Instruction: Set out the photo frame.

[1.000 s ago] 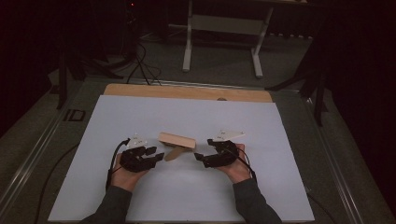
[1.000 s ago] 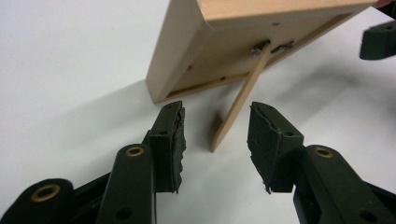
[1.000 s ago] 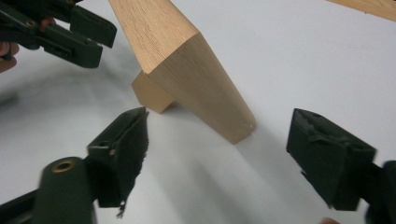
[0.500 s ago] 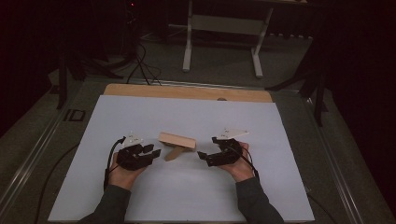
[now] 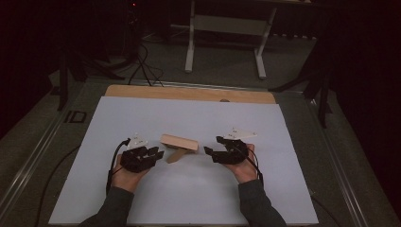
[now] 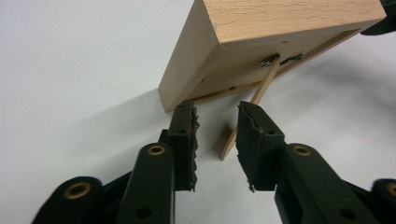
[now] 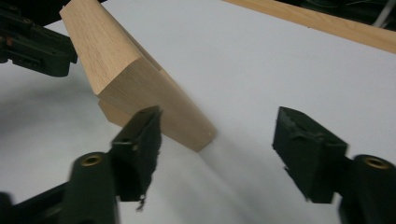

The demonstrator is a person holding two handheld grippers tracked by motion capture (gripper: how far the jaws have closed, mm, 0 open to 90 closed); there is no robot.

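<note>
Near the middle of the white-covered desk (image 5: 142,118) a wooden picture frame (image 5: 178,141) stands propped on its thin back strut (image 6: 243,121), with the left gripper (image 5: 158,153) just beside its left end and the right gripper (image 5: 208,151) near its right end. Both grippers have just been closing: the left one's jaws stand partly open around the strut without pressing it, while the right one's are wide apart and hold nothing. The step looks like folding the stand, so the left pads must close squarely on the thin strip.

Wooden frame (image 6: 280,21) — smooth, matt
</note>
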